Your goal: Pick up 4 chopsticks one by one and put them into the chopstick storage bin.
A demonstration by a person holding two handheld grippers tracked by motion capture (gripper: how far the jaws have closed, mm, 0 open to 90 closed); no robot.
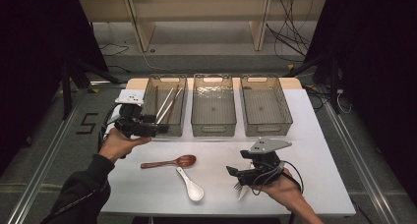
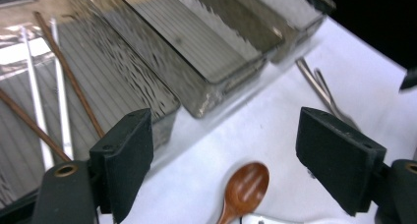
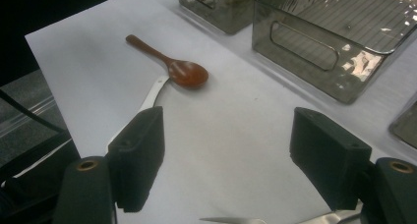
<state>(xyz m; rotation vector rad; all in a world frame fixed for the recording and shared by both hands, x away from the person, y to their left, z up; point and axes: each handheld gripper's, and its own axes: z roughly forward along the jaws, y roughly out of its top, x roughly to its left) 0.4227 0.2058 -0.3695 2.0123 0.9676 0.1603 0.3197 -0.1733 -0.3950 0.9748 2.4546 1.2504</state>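
Right gripper (image 1: 235, 177): at the near right of the white table (image 1: 314, 135), held in the person's right hand; its jaws stand spread with nothing between them, bare table showing in the gap in the right gripper view (image 3: 226, 160).
Fork (image 1: 239, 188): a metal fork lies on the table just below the right gripper, its tines poking out toward the near edge.
White spoon (image 1: 192, 187): a ceramic soup spoon lies near the front middle of the table, bowl toward the near edge, handle pointing up toward the wooden spoon.
Wooden spoon (image 1: 169, 162): a reddish-brown spoon lies just beyond the white one, bowl to the right, handle to the left; the two nearly touch at the bowl.
Left gripper (image 1: 158, 129): held in the left hand at the table's left side, against the front of the left bin; jaws spread wide, nothing pinched.
Left bin (image 1: 153, 86): a smoky clear plastic bin holding chopsticks (image 1: 165, 105), white and brown, lying slanted inside.
Middle bin (image 1: 213, 105): beside it.
Right bin (image 1: 265, 105): farthest right in the row.
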